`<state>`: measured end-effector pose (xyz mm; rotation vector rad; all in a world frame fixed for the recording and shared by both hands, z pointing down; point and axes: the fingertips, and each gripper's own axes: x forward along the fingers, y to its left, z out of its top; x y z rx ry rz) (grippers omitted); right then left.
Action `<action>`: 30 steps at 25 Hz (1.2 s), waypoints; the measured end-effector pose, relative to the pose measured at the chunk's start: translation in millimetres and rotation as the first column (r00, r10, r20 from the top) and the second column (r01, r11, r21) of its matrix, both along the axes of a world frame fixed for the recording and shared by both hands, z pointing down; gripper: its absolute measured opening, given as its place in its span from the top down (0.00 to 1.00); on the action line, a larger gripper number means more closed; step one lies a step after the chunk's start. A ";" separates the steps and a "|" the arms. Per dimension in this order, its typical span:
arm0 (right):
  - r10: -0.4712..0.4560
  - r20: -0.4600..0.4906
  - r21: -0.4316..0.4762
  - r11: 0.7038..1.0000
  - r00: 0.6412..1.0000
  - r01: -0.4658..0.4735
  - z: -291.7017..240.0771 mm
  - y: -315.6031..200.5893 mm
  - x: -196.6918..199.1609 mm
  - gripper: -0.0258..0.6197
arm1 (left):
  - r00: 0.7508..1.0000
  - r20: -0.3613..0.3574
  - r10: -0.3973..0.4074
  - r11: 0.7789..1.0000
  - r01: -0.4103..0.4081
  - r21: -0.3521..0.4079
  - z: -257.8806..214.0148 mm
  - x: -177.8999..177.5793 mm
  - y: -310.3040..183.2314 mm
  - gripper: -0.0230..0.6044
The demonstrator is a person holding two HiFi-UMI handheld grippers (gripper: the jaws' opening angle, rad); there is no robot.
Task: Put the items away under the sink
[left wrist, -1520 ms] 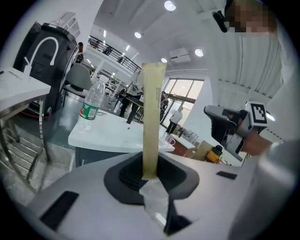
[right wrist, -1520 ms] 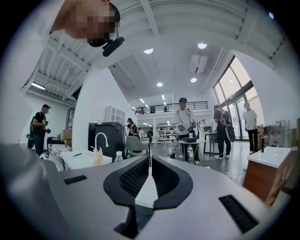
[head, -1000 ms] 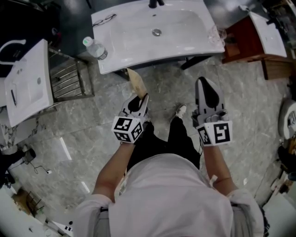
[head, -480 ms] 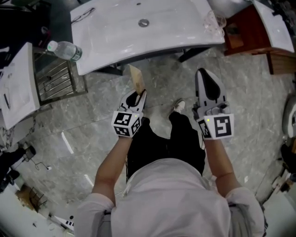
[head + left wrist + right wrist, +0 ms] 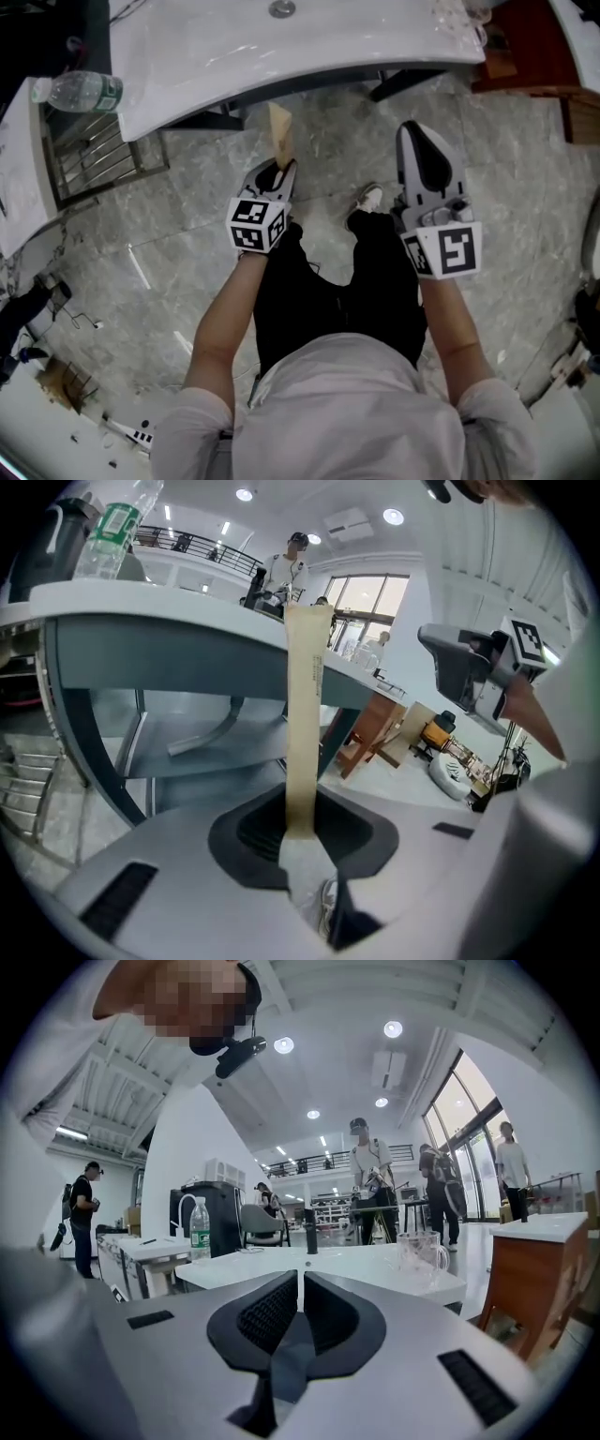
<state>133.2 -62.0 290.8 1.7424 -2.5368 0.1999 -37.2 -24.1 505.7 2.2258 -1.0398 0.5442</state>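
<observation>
My left claw [image 5: 298, 829] pinches a tan strip [image 5: 304, 714] standing straight up from it, edge print too small to read, sink counter [image 5: 169, 607] just beyond. My right claw [image 5: 298, 1299] is closed on nothing.

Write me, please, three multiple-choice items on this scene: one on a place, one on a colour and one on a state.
1. Where is the water bottle?
A. On the floor
B. At the left end of the sink top
C. Under the sink

2. What colour is the strip in the left tool?
A. Blue
B. Tan
C. Black

3. How is the right tool?
A. Shut, with nothing in it
B. Wide open
C. Shut on a glass

Answers: B, the head view shows it at that end; B, the left gripper view shows it tan; A, its jaws meet with nothing between them.
</observation>
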 end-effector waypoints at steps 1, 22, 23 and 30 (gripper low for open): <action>-0.005 0.002 -0.003 1.000 1.000 0.005 7.4 0.0 -1.2 0.89 | 1.000 0.003 0.003 1.000 -0.003 -0.011 8.5 0.6 -1.1 0.86; -0.070 0.001 -0.008 0.998 0.998 0.070 112.1 -14.3 -12.2 0.89 | 0.998 0.061 0.005 0.991 0.003 -0.131 160.2 -3.9 -46.3 0.86; -0.072 0.001 -0.008 0.997 0.997 0.072 115.6 -14.0 -13.0 0.89 | 0.998 0.066 -0.001 0.991 0.009 -0.135 164.9 -6.2 -51.9 0.86; -0.091 0.010 0.019 0.996 0.996 0.091 132.9 -19.3 -14.5 0.89 | 0.995 0.088 -0.047 0.993 0.055 -0.100 182.7 -14.7 -100.9 0.86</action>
